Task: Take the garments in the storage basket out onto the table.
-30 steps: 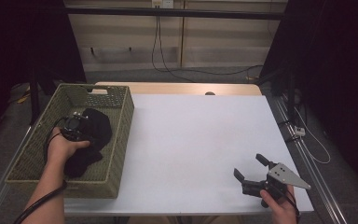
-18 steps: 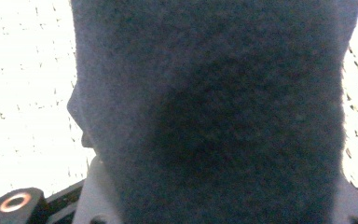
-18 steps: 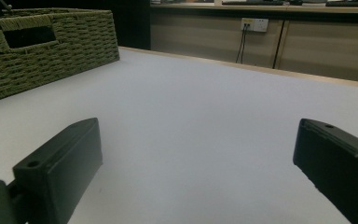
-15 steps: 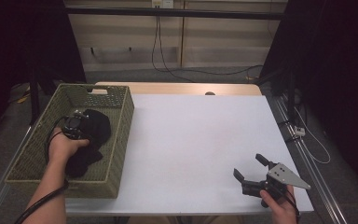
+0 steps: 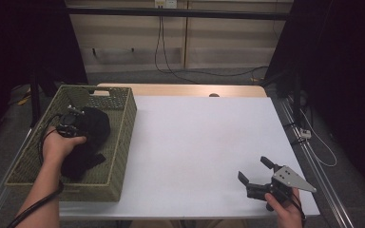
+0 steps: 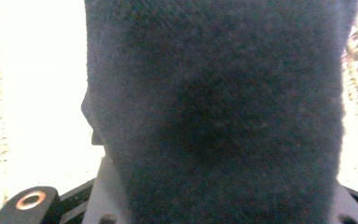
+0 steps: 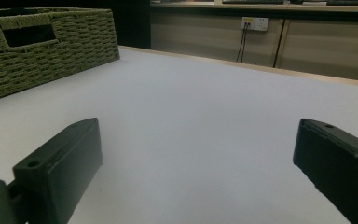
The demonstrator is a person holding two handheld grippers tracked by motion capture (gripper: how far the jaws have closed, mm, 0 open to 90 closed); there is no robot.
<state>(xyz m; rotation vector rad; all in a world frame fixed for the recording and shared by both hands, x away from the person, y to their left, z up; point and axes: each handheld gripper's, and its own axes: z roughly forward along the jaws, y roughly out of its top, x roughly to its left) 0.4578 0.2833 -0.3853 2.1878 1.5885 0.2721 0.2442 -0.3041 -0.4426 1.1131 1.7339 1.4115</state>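
We take the green woven basket (image 5: 119, 156) as our landmark; it sits at the left edge of the white table (image 5: 204, 142). Inside the basket we see our left gripper (image 5: 71, 121), held in our left hand (image 5: 62, 145), pressed into a black cloth (image 5: 90, 130) that bunches near the basket's far half and trails down toward its near wall. The jaws have just been closing, with the cloth between them. Well apart from the basket, toward the table's near right corner, our right gripper (image 5: 256, 173) rests low over the bare surface, jaws spread with nothing between them.
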